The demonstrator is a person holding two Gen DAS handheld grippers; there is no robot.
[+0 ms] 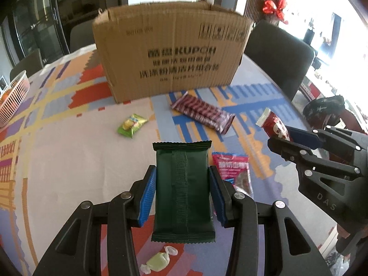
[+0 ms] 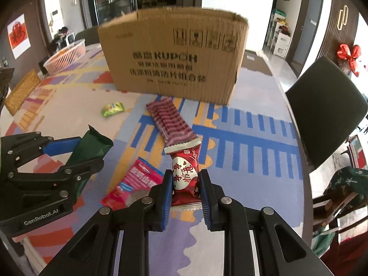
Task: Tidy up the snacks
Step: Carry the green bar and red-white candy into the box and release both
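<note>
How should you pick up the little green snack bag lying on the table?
The green bag lies flat on the table, alone, so a hand-held gripper would probably best come from above. Pinch across its narrow middle, where it puffs up; the thin crimped ends would likely slip. Nothing crowds its sides.

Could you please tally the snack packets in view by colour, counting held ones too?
Dark green: 1, the dark green packet in the left gripper
Light green: 2, the lime packet and the wrapped candy
Red: 1, the red packet in the right gripper
Maroon striped: 1, the striped packet
Pink: 1, the pink packet
Total: 6
</note>
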